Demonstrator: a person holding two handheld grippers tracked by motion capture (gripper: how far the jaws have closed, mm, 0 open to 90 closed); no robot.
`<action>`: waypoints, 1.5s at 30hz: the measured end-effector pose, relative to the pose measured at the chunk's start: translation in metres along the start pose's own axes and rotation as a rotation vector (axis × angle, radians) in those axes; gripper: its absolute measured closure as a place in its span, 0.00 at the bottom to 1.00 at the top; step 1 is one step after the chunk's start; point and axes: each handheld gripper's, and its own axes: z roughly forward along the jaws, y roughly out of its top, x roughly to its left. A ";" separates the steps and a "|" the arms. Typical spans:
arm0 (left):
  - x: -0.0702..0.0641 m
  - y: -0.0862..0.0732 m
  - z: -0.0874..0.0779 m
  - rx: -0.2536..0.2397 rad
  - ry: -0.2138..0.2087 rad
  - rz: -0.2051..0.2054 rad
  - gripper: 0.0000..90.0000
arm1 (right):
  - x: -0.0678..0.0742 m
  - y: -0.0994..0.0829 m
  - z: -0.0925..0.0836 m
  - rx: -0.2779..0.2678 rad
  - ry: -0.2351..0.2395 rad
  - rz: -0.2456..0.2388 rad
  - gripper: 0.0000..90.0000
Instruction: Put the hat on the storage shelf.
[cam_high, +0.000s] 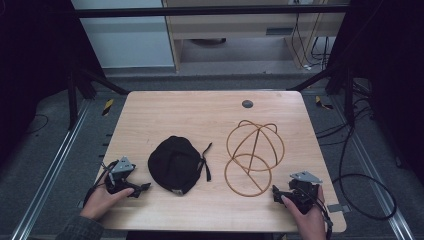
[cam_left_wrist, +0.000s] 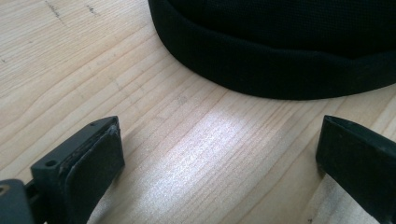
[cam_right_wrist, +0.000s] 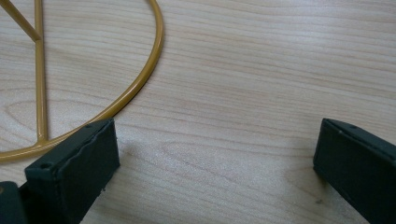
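Black cap just right of wide-open left gripper; gold wire stand beside wide-open right gripper.

The left hand emerges from a dark grey, textured sleeve. Each hand carries a black two-fingered gripper, the left gripper and the right gripper, both topped by a grey three-cornered plate with small holes. Black cables trail from them. Close up, the fingers are blocky, matte black, with a small screw hole near the tip.
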 end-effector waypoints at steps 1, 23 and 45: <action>0.000 0.000 0.000 0.000 -0.002 0.003 0.00 | 0.000 0.000 0.000 0.000 0.000 0.000 0.00; -0.013 0.013 -0.017 -0.077 -0.091 0.038 0.05 | 0.000 0.000 0.000 0.003 0.002 0.003 0.00; -0.037 0.145 -0.028 0.161 -0.074 0.230 0.06 | 0.000 0.001 0.000 0.002 0.001 0.002 0.00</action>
